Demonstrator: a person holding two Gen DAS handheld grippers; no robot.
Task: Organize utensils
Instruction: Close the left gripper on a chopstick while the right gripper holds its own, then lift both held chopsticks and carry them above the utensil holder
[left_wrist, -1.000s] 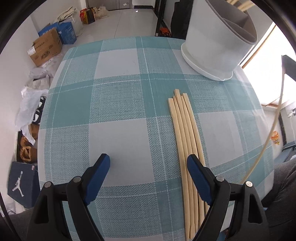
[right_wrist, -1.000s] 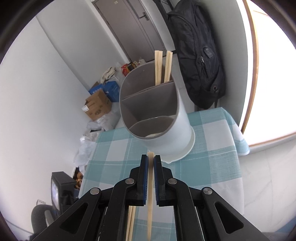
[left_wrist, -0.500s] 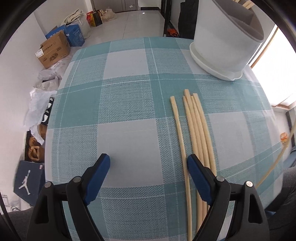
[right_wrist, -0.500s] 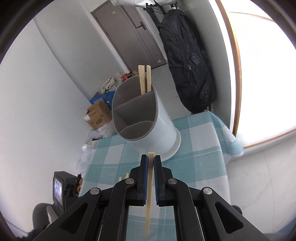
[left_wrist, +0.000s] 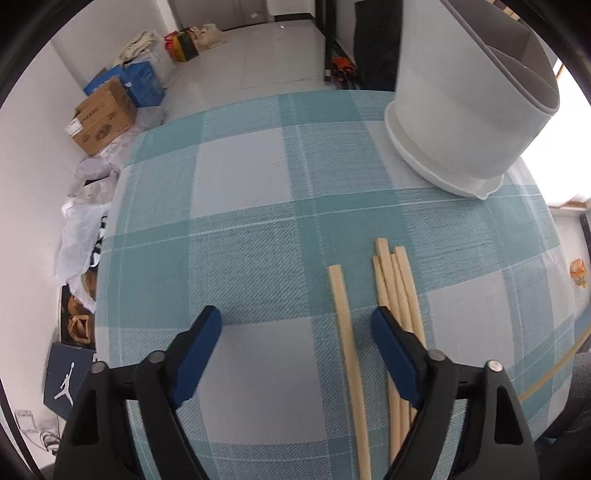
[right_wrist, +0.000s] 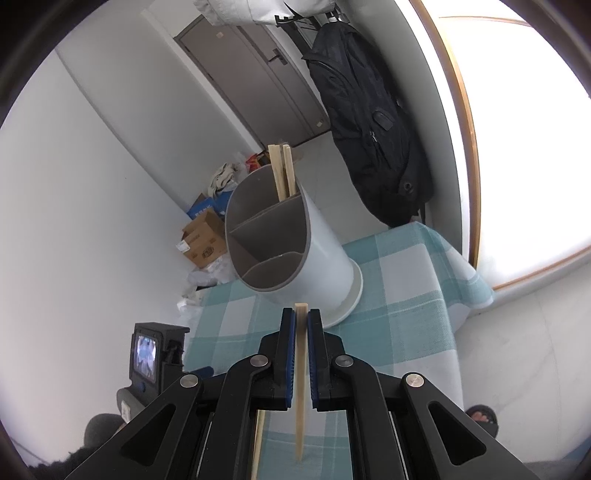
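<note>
In the left wrist view, my left gripper (left_wrist: 295, 332) hovers over the checked tablecloth (left_wrist: 240, 184), its jaws closing. One loose chopstick (left_wrist: 347, 350) lies between the blue pads, untouched. A bundle of several chopsticks (left_wrist: 397, 291) lies by the right finger (left_wrist: 391, 354). The white divided utensil holder (left_wrist: 469, 110) stands at the far right. In the right wrist view, my right gripper (right_wrist: 300, 317) is shut on a single chopstick (right_wrist: 300, 369), short of the holder (right_wrist: 321, 258). More chopsticks (right_wrist: 282, 173) stand in the holder's far compartment.
A black backpack (right_wrist: 373, 129) hangs on the wall behind the table. Cardboard boxes (left_wrist: 103, 118) and bags lie on the floor past the table's left edge. A person's sandalled foot (right_wrist: 480, 417) shows at lower right. A bright window (right_wrist: 517, 110) is to the right.
The left gripper moved forward toward the holder, and its jaws narrowed. One chopstick now lies apart to the left of the bundle. The right gripper kept its chopstick and turned slightly.
</note>
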